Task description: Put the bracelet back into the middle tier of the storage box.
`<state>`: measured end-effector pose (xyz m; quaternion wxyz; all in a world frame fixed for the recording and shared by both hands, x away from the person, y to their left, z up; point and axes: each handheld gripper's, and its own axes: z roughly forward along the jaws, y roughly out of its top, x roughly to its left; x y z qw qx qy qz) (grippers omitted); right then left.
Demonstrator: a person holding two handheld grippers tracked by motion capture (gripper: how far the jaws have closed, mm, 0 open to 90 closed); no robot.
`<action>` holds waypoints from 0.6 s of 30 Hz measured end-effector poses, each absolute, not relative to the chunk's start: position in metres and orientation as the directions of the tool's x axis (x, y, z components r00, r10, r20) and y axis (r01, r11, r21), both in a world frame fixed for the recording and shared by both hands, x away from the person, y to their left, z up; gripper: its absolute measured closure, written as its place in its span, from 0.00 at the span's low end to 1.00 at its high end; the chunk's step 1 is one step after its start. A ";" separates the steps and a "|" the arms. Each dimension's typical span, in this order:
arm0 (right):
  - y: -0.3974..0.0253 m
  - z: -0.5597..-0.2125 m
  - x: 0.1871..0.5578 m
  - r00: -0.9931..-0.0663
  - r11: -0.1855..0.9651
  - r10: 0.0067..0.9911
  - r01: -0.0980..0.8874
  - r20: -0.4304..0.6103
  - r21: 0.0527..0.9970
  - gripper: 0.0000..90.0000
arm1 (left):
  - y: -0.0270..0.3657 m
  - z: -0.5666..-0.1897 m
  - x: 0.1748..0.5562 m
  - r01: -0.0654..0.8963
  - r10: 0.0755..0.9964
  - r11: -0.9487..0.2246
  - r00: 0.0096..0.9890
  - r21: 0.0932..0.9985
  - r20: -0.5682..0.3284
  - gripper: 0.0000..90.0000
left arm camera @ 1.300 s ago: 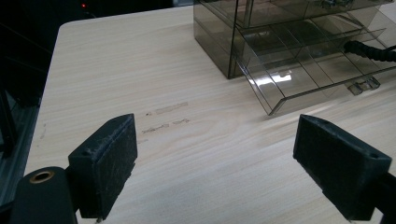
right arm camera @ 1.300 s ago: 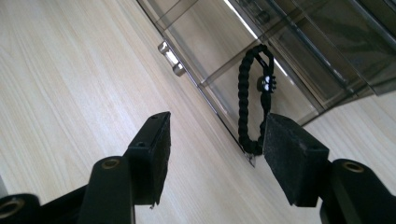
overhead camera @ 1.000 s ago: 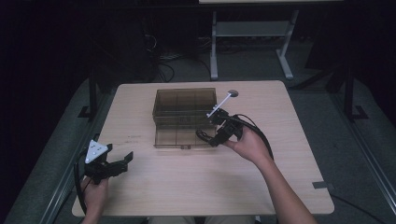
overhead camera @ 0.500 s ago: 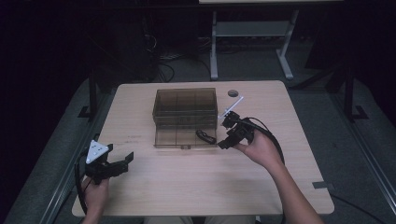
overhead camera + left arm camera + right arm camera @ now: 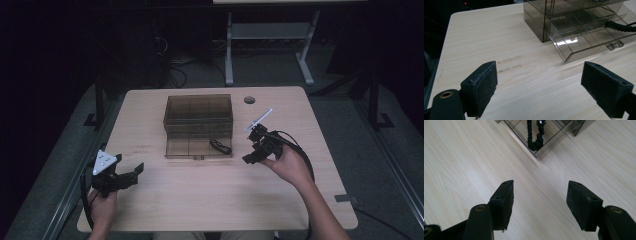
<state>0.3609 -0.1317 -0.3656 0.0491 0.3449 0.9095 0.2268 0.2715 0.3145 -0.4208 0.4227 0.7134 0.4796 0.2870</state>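
A smoky clear plastic drawer box (image 5: 198,116) stands mid-table, its lower drawer (image 5: 199,148) pulled out toward me. A black coiled cord (image 5: 220,146) lies in the drawer's right end, and is also in the right gripper view as a dark loop (image 5: 535,135) and in the left gripper view (image 5: 621,26). My right gripper (image 5: 250,155) hovers just right of the drawer, open and empty, jaws wide apart (image 5: 539,203). My left gripper (image 5: 136,170) rests at the near left of the table, open and empty (image 5: 539,91), aimed at the box.
The light wood table (image 5: 220,200) has a round cable hole (image 5: 249,99) at the back right. A grey tape patch (image 5: 344,198) sits near the right front edge. Behind the table stands a white metal frame (image 5: 270,35) on a dark floor.
My right gripper has pulled back to the right and toward me, away from the drawer, leaving the cord lying in it. The left gripper has stayed put.
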 end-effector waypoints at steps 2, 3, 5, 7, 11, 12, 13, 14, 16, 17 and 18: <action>-0.136 -0.366 0.360 -0.753 0.654 0.654 0.607 0.065 0.451 0.42 | 0.314 -0.421 0.271 0.440 0.926 -0.184 0.377 0.879 0.005 0.15; -0.137 -0.365 0.358 -0.752 0.651 0.656 0.609 0.068 0.453 0.42 | 0.313 -0.420 0.271 0.440 0.925 -0.188 0.379 0.878 0.008 0.15; -0.140 -0.365 0.355 -0.750 0.650 0.658 0.607 0.060 0.457 0.42 | 0.312 -0.421 0.271 0.439 0.924 -0.189 0.381 0.878 0.008 0.15; -0.143 -0.365 0.352 -0.749 0.649 0.660 0.609 0.060 0.455 0.42 | 0.312 -0.421 0.271 0.437 0.923 -0.192 0.385 0.879 0.010 0.15; -0.151 -0.366 0.349 -0.742 0.645 0.668 0.612 0.051 0.458 0.42 | 0.312 -0.421 0.272 0.438 0.923 -0.189 0.384 0.879 0.008 0.15; -0.154 -0.367 0.348 -0.740 0.642 0.671 0.614 0.051 0.459 0.42 | 0.312 -0.421 0.272 0.438 0.923 -0.189 0.384 0.879 0.008 0.15; -0.156 -0.368 0.348 -0.738 0.641 0.673 0.615 0.050 0.459 0.42 | 0.312 -0.421 0.271 0.439 0.923 -0.191 0.384 0.878 0.009 0.15; -0.158 -0.368 0.347 -0.733 0.635 0.678 0.622 0.055 0.458 0.42 | 0.312 -0.421 0.271 0.440 0.923 -0.192 0.384 0.877 0.009 0.15; -0.162 -0.371 0.346 -0.730 0.632 0.681 0.625 0.055 0.458 0.42 | 0.312 -0.421 0.271 0.441 0.923 -0.196 0.384 0.876 0.013 0.15; -0.164 -0.372 0.345 -0.725 0.628 0.686 0.630 0.058 0.457 0.42 | 0.312 -0.421 0.271 0.439 0.923 -0.195 0.384 0.877 0.013 0.15; -0.166 -0.374 0.344 -0.726 0.629 0.685 0.631 0.060 0.455 0.42 | 0.312 -0.421 0.271 0.439 0.923 -0.196 0.385 0.877 0.013 0.15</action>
